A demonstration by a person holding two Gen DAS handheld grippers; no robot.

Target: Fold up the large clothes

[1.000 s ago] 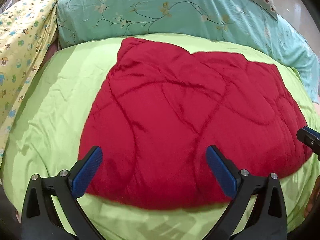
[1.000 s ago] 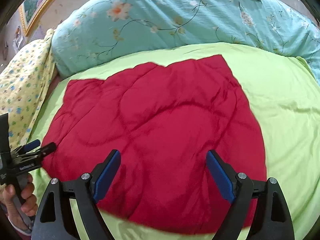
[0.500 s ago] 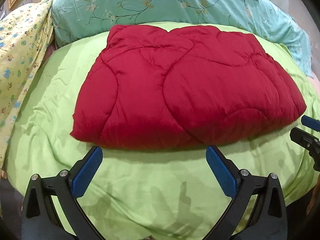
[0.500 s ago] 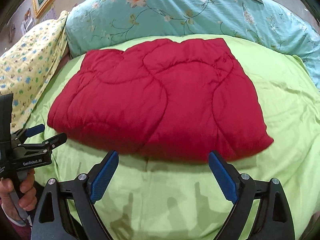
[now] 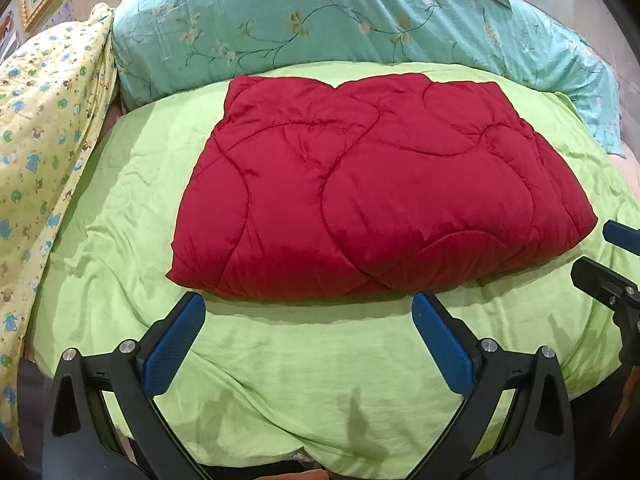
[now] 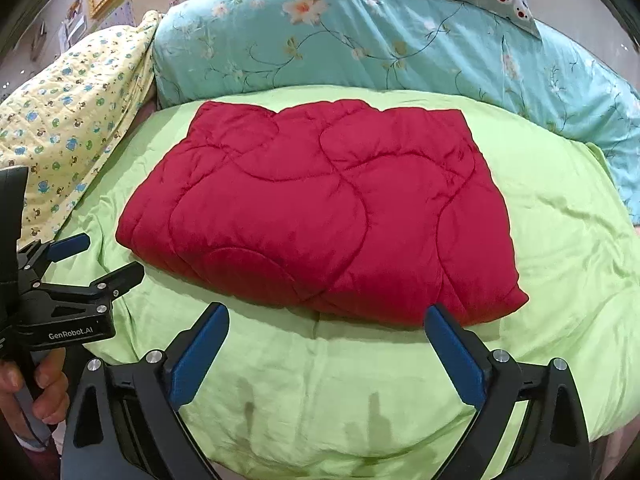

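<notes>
A yellow printed cloth (image 5: 38, 152) runs out of frame at the bed's left edge. The left gripper (image 5: 308, 324) hangs wide open and empty. The folded red quilt (image 5: 376, 196) lies mid-bed on the green sheet (image 5: 132, 184), long axis left-right, its underside layers hidden. The right gripper (image 6: 326, 332) gapes equally, holding nothing.

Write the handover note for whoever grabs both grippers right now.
Left gripper: open, empty, short of the near edge.
Right gripper: open, empty, also off the fabric.
Red quilted blanket: folded into a thick rectangle, lying flat on the green sheet, in front of the teal floral bedding.
Done: the fold looks complete.
Left: perhaps one more fold or tidying edges; I can't tell.
</notes>
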